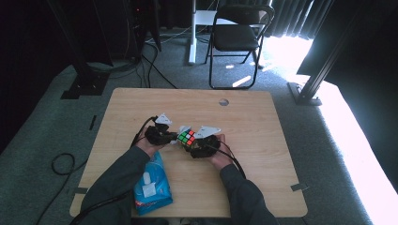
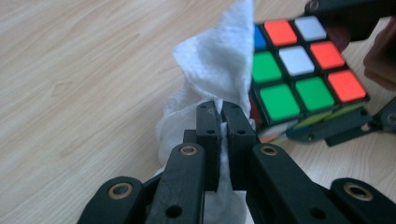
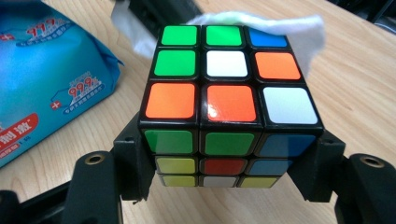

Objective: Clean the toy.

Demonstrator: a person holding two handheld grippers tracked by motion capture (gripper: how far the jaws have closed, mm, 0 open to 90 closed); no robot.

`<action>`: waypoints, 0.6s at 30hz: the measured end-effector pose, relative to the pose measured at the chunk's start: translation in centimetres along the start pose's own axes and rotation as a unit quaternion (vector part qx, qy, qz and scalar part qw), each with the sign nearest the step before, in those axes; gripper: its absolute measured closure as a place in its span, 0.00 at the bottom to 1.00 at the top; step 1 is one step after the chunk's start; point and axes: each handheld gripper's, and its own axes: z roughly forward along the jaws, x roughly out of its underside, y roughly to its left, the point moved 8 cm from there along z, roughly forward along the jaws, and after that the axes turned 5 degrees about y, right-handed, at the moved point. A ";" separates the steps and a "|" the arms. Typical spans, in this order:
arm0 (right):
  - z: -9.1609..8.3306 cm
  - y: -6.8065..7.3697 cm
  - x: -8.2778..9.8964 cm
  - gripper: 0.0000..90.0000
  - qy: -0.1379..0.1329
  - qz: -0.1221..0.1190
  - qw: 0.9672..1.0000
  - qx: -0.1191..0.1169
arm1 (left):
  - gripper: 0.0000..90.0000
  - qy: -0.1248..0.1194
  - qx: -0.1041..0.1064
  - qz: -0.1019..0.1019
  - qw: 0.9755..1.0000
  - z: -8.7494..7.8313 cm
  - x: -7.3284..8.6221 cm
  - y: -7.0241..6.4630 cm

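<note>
A: Left gripper (image 2: pixel 219 109) is pinched tight on the crumpled white wet wipe (image 2: pixel 219 60), pressed against the scrambled plastic puzzle cube (image 3: pixel 229 98) at mid-table.

B: Right gripper (image 3: pixel 229 163) clamps that cube's sides. Hard wiping might twist it loose.

**Dark sleeves, black jaws, brass pivots**

The person wears long dark grey-green sleeves (image 1: pixel 117 176) that end at the wrists. Each hand carries a black gripper, the left gripper (image 1: pixel 159 133) and the right gripper (image 1: pixel 202 144), each topped by a pale grey three-cornered plate, and a black cable trails back from each along the forearm. Seen close, the left gripper's (image 2: pixel 219 126) matt black linkage arms pivot on brass-coloured pins, with small screw holes in the flat jaw blocks; the right gripper (image 3: pixel 229 163) has the same black arms and brass pins
</note>
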 end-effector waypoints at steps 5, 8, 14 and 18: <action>-0.2 -0.2 -0.1 0.38 -0.004 0.005 1.000 0.000 | 0.97 0.000 0.005 0.000 1.000 0.0 0.0 -0.1; -0.1 -0.2 0.0 0.38 -0.004 0.005 1.000 -0.002 | 0.97 -0.007 0.010 -0.002 1.000 -0.3 -0.2 -0.1; 0.0 -0.1 0.2 0.38 -0.001 0.003 1.000 -0.003 | 0.97 -0.024 0.021 -0.009 0.999 -0.8 -0.7 -0.3; 0.1 -0.3 0.4 0.38 0.002 0.005 1.000 -0.001 | 0.97 -0.030 0.026 -0.006 0.999 -1.1 -0.9 -0.6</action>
